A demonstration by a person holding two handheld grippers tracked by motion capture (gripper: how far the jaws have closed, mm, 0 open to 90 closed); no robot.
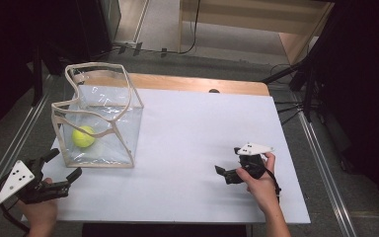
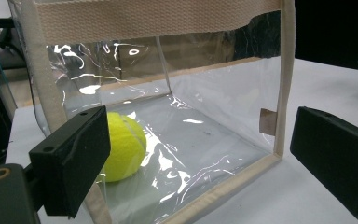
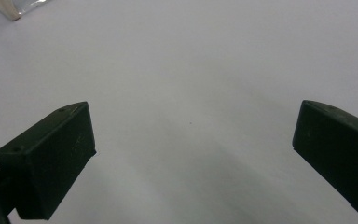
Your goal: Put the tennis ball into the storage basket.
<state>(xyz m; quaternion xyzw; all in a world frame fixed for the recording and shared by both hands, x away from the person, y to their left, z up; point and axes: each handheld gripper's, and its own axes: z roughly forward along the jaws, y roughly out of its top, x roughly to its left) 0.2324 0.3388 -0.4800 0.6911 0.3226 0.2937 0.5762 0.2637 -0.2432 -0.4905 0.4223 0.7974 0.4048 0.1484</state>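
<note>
A clear plastic bag (image 1: 98,118) with beige fabric trim stands open-topped on the left of the white table (image 1: 202,123). A yellow-green tennis ball (image 1: 83,137) lies on its floor near the front left. My left gripper (image 1: 63,164) is open just off the bag's front left corner, pointing at it. In the left gripper view the ball (image 2: 123,144) shows through the clear wall, partly behind the left jaw, and the bag's trim (image 2: 144,18) runs across the top. My right gripper (image 1: 229,160) is open over bare table at the right, nothing between its jaws (image 3: 191,158).
A strip of wooden tabletop (image 1: 197,83) shows behind the white sheet. Metal rails (image 1: 321,163) run along both sides of the table, with cables and stand legs (image 1: 291,74) on the floor at the back right. The bag's corner (image 3: 14,9) shows at the top left of the right gripper view.
</note>
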